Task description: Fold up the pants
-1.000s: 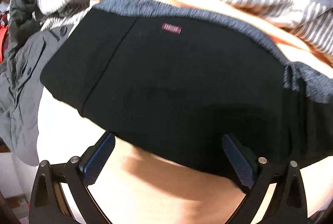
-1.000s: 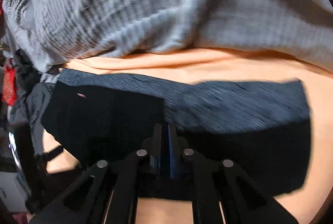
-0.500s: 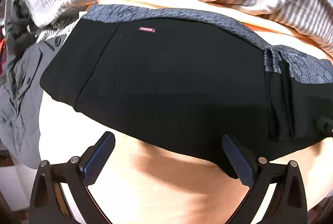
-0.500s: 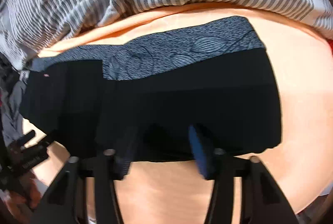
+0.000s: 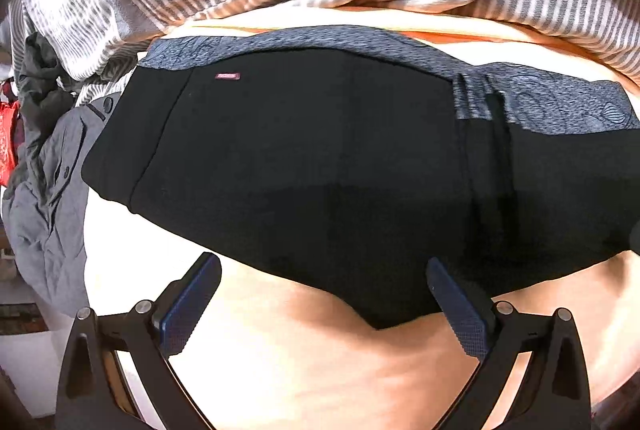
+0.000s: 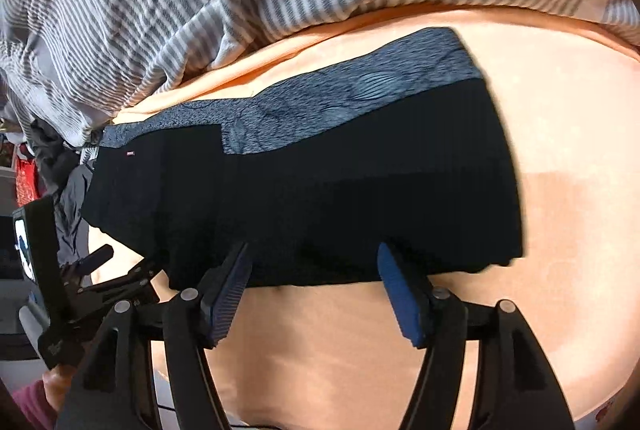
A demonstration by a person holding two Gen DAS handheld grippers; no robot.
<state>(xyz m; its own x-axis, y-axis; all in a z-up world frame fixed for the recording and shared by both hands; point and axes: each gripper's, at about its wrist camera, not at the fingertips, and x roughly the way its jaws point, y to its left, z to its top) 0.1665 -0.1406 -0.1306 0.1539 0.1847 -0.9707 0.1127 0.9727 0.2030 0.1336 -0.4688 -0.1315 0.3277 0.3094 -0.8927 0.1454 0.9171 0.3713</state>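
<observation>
I am just spreading my right gripper (image 6: 316, 294), letting go of the folded black pants (image 6: 320, 190) lying at twelve o'clock on the orange sheet (image 6: 560, 134); left gripper (image 5: 320, 306) hanging released, empty. This fold looks finished.

Black hand-held gripper (image 6: 314, 294) frames (silver screws), ribbed blue pads (image 6: 402, 296); maroon sleeve (image 6: 30, 404).
</observation>
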